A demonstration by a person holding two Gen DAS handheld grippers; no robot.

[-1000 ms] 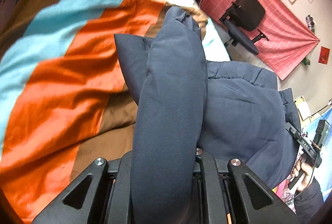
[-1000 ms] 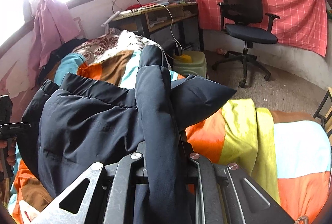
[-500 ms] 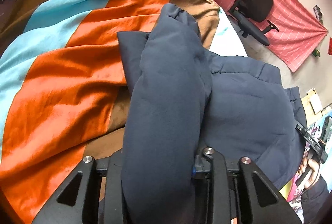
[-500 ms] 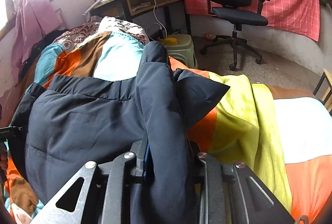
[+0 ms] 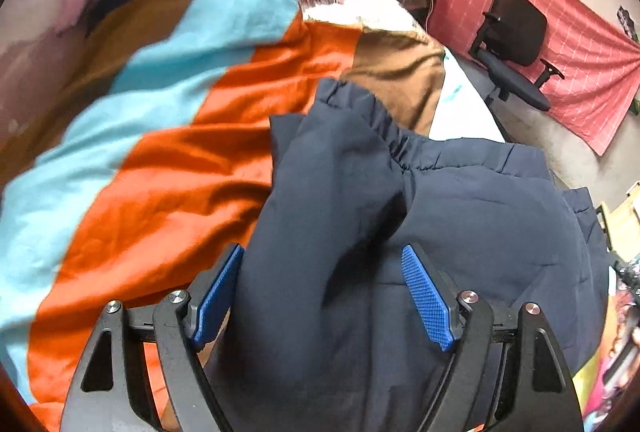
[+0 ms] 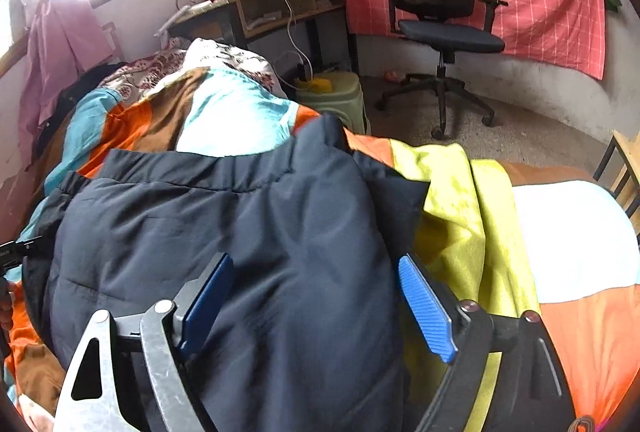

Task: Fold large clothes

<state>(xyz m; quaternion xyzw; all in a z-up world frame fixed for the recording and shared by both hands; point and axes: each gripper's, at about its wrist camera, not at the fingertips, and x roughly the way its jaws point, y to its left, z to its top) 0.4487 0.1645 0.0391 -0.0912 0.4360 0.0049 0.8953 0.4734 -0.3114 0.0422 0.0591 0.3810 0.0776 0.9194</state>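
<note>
Striped orange, blue and brown bedspread (image 5: 168, 168) covered the bed, with the navy padded jacket (image 6: 224, 240) lying bunched on it, both sleeves laid in over the body. Left gripper (image 5: 326, 292) and right gripper (image 6: 316, 302) each had blue fingers (image 5: 426, 302) spread wide around a sleeve, gripping nothing. Sleeve folds looked done; judged about midway, with folding the body over and flattening left.

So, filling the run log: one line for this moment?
left gripper: open | right gripper: open | dark navy padded jacket: on striped bedspread
</note>
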